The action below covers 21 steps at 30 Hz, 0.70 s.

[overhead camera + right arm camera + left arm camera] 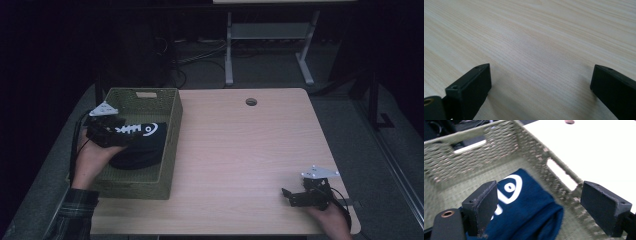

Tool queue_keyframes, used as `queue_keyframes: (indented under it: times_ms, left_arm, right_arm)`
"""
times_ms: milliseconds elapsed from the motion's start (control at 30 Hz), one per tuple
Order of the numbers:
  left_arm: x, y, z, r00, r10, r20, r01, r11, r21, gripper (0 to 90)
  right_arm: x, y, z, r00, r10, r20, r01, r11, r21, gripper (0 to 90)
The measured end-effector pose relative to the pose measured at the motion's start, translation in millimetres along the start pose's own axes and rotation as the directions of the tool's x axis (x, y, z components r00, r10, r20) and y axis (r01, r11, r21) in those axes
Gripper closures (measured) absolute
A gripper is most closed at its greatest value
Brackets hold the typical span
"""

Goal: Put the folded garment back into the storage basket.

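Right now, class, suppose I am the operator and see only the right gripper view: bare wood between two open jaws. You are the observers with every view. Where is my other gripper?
Observer: The left gripper is over a woven basket at the left edge of the table.
Operator: Is anything in that basket?
Observer: A folded dark blue cloth with a white print lies on its floor.
Operator: Is the cloth gripped?
Observer: No. In the left gripper view the jaws stand wide apart, not closed on it.
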<state>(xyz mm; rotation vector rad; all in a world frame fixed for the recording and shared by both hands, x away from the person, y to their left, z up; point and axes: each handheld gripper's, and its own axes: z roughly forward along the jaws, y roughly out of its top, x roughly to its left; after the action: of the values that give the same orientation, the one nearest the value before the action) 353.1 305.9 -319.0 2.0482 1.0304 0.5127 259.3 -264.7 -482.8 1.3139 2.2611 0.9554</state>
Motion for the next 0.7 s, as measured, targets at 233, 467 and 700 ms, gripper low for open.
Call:
queue_keyframes:
  times_ms: [233,467,700]
  left_arm:
    - [-31.9,10.5,5.1,0.9974,0.037,0.061,-0.035,0.9986,-0.041,14.0]
    - [-69.7,20.9,13.5,0.9927,0.072,0.097,-0.065,0.9952,-0.072,14.0]
    - [-112.9,28.3,32.8,0.9808,0.096,0.17,-0.078,0.9909,-0.11,14.0]
  right_arm:
    - [0.0,0.0,0.0,1.0,0.0,0.001,0.0,1.0,0.0,3.0]
    - [0.0,0.1,-0.1,1.0,0.0,0.0,0.0,1.0,0.0,3.0]
    - [0.0,0.3,0.1,1.0,0.0,-0.002,0.0,1.0,0.0,3.0]
